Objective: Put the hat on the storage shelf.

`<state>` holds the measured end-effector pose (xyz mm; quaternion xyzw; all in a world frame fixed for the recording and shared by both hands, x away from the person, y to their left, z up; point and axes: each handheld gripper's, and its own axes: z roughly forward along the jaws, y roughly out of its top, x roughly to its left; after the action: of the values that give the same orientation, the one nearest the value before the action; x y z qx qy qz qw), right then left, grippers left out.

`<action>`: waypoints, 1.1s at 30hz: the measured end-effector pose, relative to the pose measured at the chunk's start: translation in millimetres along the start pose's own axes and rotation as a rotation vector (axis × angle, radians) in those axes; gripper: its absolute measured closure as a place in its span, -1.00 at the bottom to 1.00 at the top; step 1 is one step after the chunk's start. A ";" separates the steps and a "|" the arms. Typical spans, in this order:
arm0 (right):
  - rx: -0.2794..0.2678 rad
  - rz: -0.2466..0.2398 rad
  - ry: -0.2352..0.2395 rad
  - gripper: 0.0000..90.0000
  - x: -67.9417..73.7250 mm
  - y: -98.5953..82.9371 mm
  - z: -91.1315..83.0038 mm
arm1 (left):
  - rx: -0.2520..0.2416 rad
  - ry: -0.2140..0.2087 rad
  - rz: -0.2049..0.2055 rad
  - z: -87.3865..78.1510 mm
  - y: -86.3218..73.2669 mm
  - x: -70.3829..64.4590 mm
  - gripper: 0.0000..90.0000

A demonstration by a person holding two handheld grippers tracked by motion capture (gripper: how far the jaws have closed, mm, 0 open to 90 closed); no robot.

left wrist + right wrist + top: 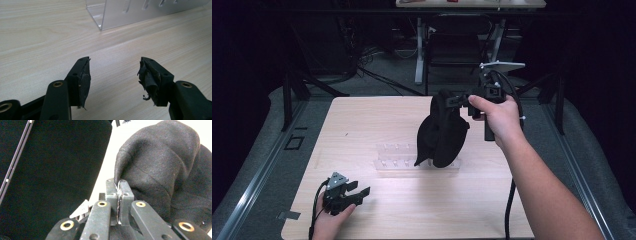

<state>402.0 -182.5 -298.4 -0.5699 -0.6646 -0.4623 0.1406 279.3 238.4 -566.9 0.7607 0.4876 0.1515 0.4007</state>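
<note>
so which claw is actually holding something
The right claw: its jaws are shut on the black cloth, lifted above the table. The left claw rests open, holding nothing.

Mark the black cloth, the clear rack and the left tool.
black cloth (pixel 443 132): high view, middle of the hanging fabric.
clear rack (pixel 394 165): high view, its front wall.
left tool (pixel 358 194): high view, between its open fingertips.

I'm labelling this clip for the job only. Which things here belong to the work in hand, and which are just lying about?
In the job:
- black cloth, hanging above the table
- right gripper, jaws shut on it
- clear rack under the cloth

Lying about:
- left gripper, open, idle
- desk behind
</note>
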 end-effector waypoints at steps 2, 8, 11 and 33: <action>-0.001 -0.002 -0.007 0.97 0.2 1.1 2.4 | -0.001 -0.001 0.000 0.1 0.1 -0.3 -0.05; -0.004 -0.002 -0.004 0.97 0.6 2.4 6.6 | -0.002 -0.001 -0.001 0.0 0.1 0.0 -0.05; -0.008 -0.002 -0.003 0.97 1.9 2.8 8.8 | -0.002 -0.002 0.001 0.2 0.2 -0.4 -0.05; 0.009 -0.032 0.012 0.97 11.6 0.3 21.7 | -0.060 -0.045 0.055 -4.6 25.9 -25.5 0.02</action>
<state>406.0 -158.4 -301.5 -0.5557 -0.6748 -0.4650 0.1399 280.2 213.2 -540.3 0.7646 0.4525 0.1600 0.4300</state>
